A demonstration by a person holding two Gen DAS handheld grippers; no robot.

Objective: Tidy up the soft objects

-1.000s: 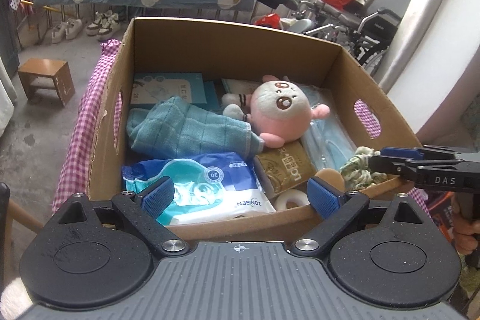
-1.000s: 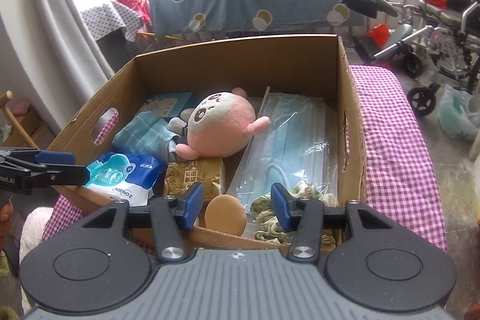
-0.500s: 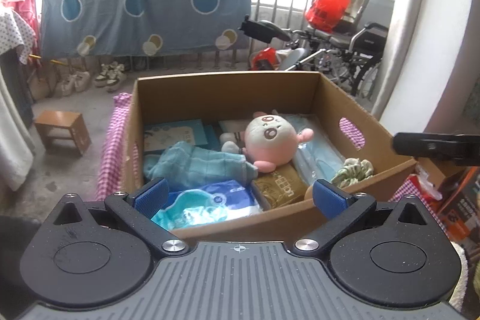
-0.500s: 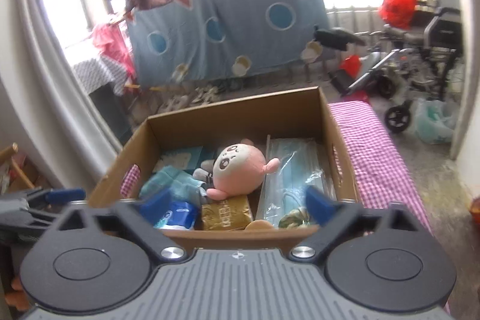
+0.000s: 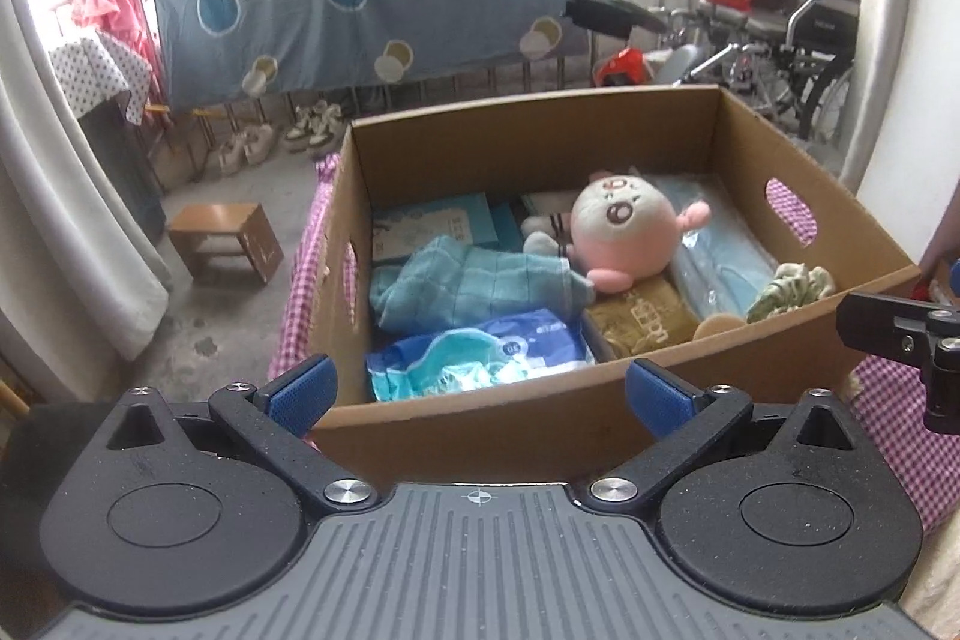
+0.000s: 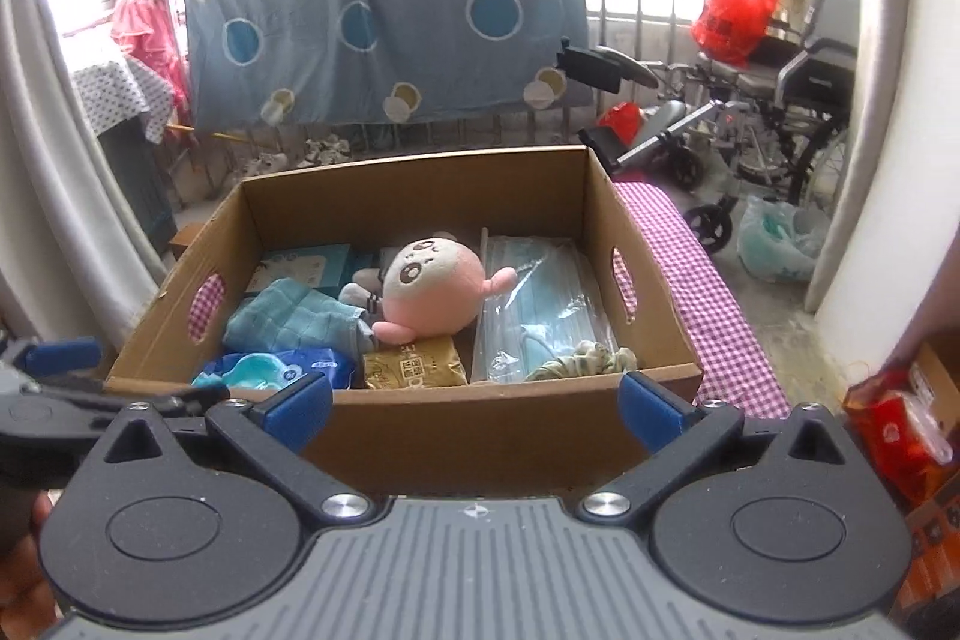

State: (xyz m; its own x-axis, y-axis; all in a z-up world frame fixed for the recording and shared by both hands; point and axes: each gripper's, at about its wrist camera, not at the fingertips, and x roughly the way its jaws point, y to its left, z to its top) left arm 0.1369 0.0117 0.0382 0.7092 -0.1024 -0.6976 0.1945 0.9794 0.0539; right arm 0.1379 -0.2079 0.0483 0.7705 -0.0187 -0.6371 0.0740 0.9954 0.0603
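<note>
While both tongs (image 5: pixel 477 394) (image 6: pixel 477 409) gape empty, the pink plush toy (image 6: pixel 435 286) lies beyond them in the cardboard box (image 6: pixel 480 427).

Home balcony: hung bedsheet (image 6: pixel 384 21), shoes (image 5: pixel 282 138), wheelchair (image 6: pixel 774 99).

A wheelchair (image 6: pixel 774 123) and red bag (image 6: pixel 733 17) stand right of the hung blue sheet (image 6: pixel 384 39).

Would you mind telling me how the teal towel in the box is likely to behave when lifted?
The towel lies crumpled and sagging over the packets, so it will probably droop. Its thin cloth suggests it is light. Pinched at one edge, it may unfold.
</note>
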